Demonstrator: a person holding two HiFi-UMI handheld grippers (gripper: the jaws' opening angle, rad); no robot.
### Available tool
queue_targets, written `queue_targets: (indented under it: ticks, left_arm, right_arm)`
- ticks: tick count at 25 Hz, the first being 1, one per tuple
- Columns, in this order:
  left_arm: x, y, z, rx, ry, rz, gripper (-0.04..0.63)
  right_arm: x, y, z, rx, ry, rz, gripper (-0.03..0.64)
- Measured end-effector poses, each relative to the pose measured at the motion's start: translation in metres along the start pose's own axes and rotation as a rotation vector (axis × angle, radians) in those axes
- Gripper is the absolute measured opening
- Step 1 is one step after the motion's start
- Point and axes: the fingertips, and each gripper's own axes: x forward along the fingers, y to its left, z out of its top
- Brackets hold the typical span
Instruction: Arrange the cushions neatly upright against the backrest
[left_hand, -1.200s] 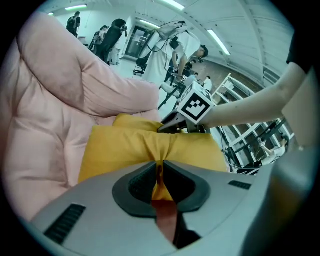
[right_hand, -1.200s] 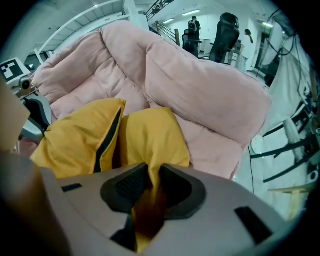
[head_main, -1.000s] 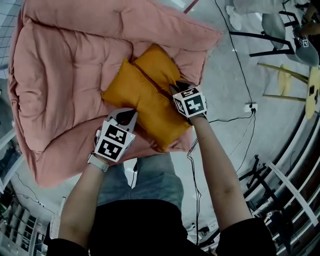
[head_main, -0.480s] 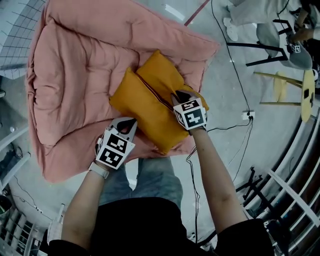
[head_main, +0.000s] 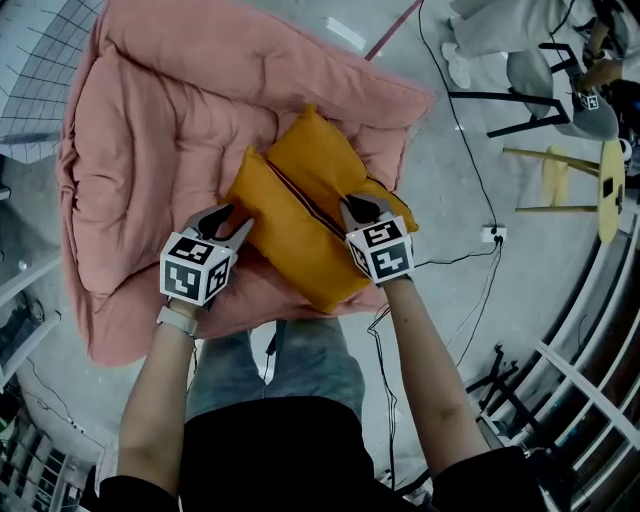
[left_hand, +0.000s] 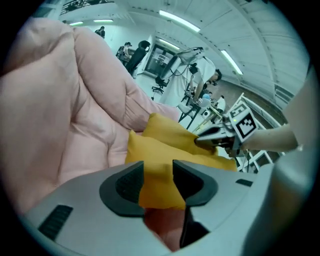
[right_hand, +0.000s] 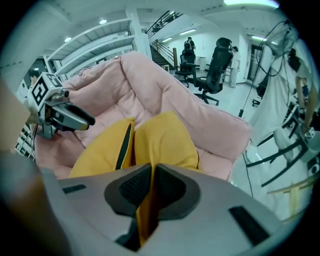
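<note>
Head view looks steeply down; the other two closely face the cushions.

We count two mustard-yellow cushions on one pink lounger: the near cushion at the lounger's front edge and the far cushion behind it. We count two claws: left claw, right claw.

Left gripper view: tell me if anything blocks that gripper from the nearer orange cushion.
Nothing visible does. The left gripper has just been opening, and a corner of the nearer orange cushion shows between its open jaws, not pinched. Only the pink sofa lies around it.
</note>
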Motion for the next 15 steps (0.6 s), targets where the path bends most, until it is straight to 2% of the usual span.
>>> queue_targets:
  ticks: [4, 8, 15]
  left_arm:
    - [0.016, 0.023, 0.016, -0.053, -0.023, 0.033, 0.242]
    - [0.041, 0.037, 0.029, -0.105, -0.022, 0.026, 0.292]
    - [0.094, 0.048, 0.022, -0.116, 0.090, -0.027, 0.309]
  right_arm:
    - [0.004, 0.001, -0.004, -0.005, -0.006, 0.012, 0.032]
    - [0.013, -0.004, -0.012, 0.010, 0.001, 0.027, 0.020]
    - [0.042, -0.020, -0.038, 0.051, 0.045, 0.060, 0.015]
